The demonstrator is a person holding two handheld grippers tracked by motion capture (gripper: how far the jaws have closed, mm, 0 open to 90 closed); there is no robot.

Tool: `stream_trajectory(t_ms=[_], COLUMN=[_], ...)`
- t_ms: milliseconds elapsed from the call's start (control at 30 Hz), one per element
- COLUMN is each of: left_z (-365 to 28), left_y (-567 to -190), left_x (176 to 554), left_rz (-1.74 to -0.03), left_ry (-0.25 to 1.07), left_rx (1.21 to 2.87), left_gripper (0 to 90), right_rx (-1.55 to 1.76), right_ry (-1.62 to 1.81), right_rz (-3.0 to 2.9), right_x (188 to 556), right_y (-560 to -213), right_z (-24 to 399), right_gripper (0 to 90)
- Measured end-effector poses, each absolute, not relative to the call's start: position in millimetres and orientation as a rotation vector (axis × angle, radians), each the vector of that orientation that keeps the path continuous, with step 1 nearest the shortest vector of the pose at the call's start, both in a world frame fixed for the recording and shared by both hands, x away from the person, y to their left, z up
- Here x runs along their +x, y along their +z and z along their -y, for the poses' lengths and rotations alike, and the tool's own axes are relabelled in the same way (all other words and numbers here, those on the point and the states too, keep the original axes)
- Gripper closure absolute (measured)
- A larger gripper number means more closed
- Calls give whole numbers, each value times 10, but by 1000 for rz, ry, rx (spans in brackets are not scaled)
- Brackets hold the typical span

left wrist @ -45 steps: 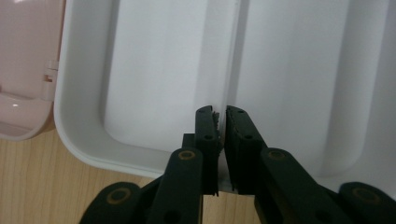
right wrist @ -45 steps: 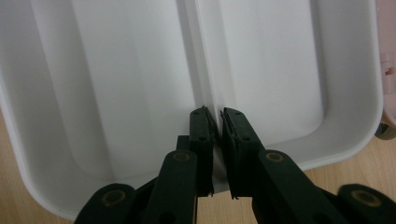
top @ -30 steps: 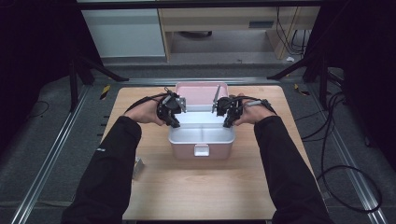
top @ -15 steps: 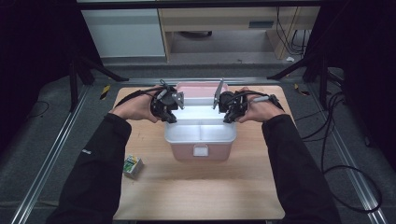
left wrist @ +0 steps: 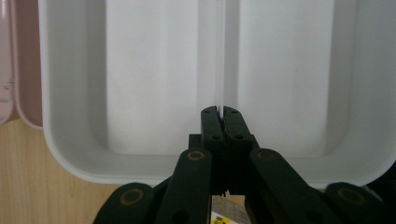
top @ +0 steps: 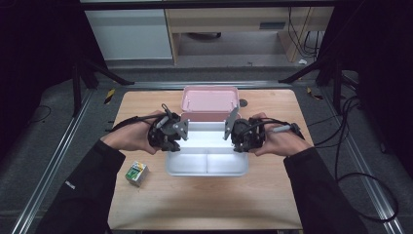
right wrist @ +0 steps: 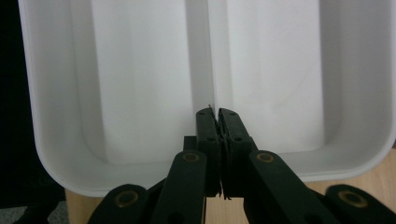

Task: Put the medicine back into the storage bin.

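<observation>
From above we see a white two-compartment container in the middle of the wooden counter, with its pink lid just behind it and a small green-and-white carton near its left end. The left gripper sits at the container's left end and the right gripper at its right end. In each gripper view the black fingers are clenched together over the open container, in line with its central divider, grasping nothing we can make out.

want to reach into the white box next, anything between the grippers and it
Nothing visible. The white box lies open, both halves bare, with the left gripper and right gripper at its two ends.
</observation>
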State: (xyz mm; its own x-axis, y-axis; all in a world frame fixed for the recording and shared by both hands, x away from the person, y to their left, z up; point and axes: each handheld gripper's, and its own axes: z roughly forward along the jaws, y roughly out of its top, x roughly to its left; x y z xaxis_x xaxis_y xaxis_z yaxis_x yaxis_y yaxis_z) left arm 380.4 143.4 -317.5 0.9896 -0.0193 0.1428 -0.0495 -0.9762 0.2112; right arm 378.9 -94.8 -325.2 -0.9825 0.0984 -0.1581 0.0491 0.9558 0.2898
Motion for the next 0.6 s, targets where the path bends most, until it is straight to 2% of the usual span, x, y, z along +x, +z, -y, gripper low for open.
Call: stream_trajectory(t_ms=[367,600], left_z=[-1553,-1653], left_y=[-3507,-3796], left_x=[3213,3072], left_rz=[12,-25], left_ry=[130,85], left_rx=[2941,2938], left_gripper=[890,887], right_rx=[57,42], right_ry=[445,470], right_rz=[-3000,-3035], right_x=[3229,3084], right_y=[-3566,-3853], right_z=[839,751], right_gripper=[892,893])
